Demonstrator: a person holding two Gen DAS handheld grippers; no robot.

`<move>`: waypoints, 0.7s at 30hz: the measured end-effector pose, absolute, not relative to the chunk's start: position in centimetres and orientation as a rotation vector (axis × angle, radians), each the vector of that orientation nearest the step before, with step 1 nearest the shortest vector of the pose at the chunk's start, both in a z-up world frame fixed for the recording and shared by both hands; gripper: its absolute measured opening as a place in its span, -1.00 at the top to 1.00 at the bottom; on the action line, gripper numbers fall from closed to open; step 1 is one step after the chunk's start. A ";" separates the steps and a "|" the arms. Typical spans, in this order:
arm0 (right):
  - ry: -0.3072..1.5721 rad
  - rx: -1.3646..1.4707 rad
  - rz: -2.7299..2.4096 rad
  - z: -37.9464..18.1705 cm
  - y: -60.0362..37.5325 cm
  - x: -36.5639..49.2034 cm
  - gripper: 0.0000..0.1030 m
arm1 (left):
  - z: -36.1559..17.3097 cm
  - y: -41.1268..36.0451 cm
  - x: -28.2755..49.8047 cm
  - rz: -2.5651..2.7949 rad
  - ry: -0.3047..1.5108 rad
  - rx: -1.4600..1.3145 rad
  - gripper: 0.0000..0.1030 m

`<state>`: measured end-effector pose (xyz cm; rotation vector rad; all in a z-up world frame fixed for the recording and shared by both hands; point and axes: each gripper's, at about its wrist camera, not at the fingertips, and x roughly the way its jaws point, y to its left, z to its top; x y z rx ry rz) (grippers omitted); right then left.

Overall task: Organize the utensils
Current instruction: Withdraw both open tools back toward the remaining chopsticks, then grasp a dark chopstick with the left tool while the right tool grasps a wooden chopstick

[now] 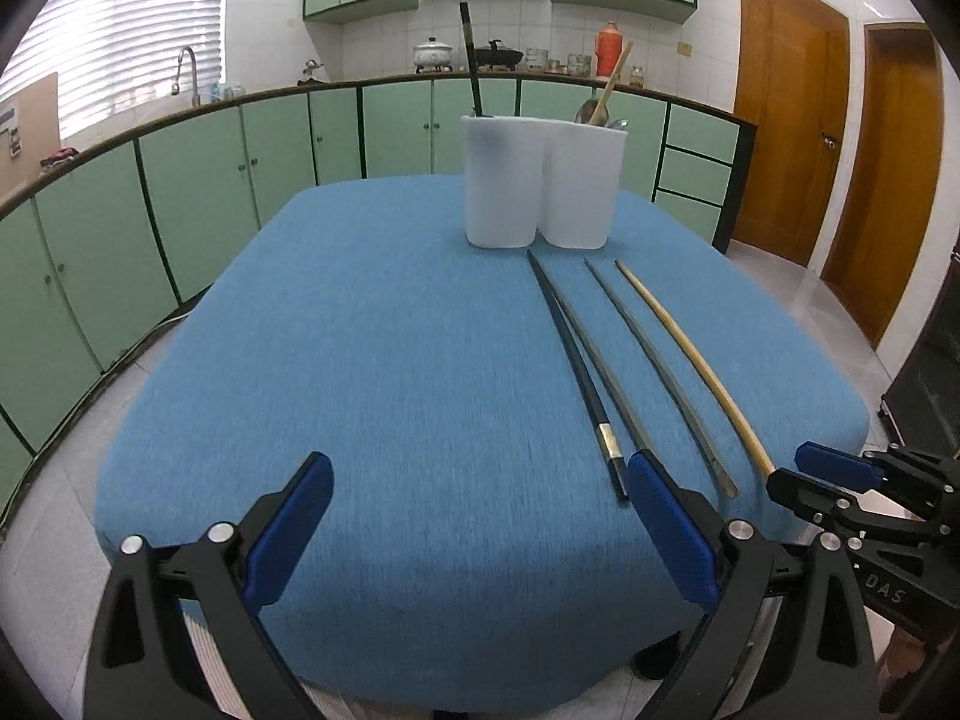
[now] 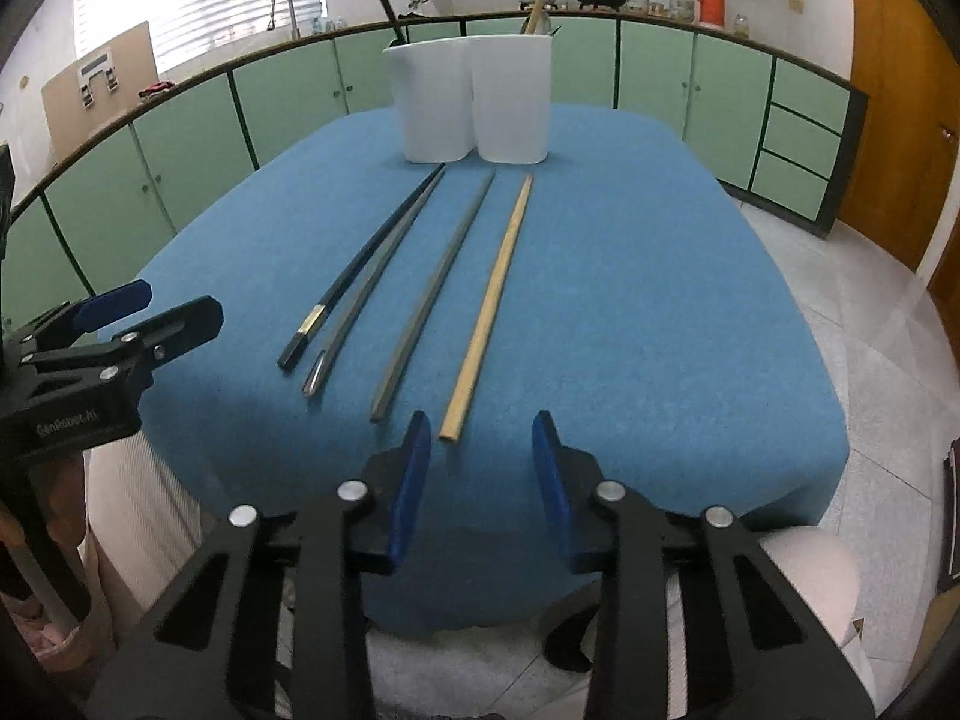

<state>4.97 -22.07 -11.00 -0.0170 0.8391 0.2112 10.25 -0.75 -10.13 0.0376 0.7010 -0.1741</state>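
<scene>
Four chopsticks lie loose on the blue tablecloth (image 2: 630, 276), long axes running from the near edge toward the white two-compartment holder (image 2: 474, 102) at the far end, which already holds a dark chopstick and a wooden one.

Key relation: the wooden chopstick (image 2: 489, 300) is the rightmost, and its near end sits just ahead of the right gripper (image 2: 482, 438), slightly toward the left pad, pointing almost straight along the gripper's line. Grey chopstick (image 2: 438, 294) is next left, then the metal one (image 2: 354, 312) and the black one with a silver band (image 2: 360, 264).

Right gripper: jaws at a narrow gap, nothing between them, angled down at the table.

Left gripper (image 1: 480, 480): jaws wide, empty, tilted down, its right pad near the black chopstick's butt.

Judgement: right hand is nearer the wooden stick; pinch the near end across its axis.
</scene>
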 end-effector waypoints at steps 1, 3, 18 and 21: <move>0.842 -0.016 0.215 -11.0 -22.0 5.0 0.47 | -10.1 -0.8 10.2 -0.174 0.701 0.039 -0.86; 0.851 -0.015 0.221 -11.1 -21.8 5.1 0.57 | -10.1 -0.7 10.1 -0.175 0.697 0.041 -0.86; 0.850 -0.037 0.194 -11.4 -21.0 5.6 0.75 | -10.5 -1.3 9.7 -0.186 0.691 0.050 -0.86; 0.851 -0.042 0.192 -11.4 -21.0 5.7 0.84 | -10.7 -1.5 9.7 -0.190 0.694 0.047 -0.86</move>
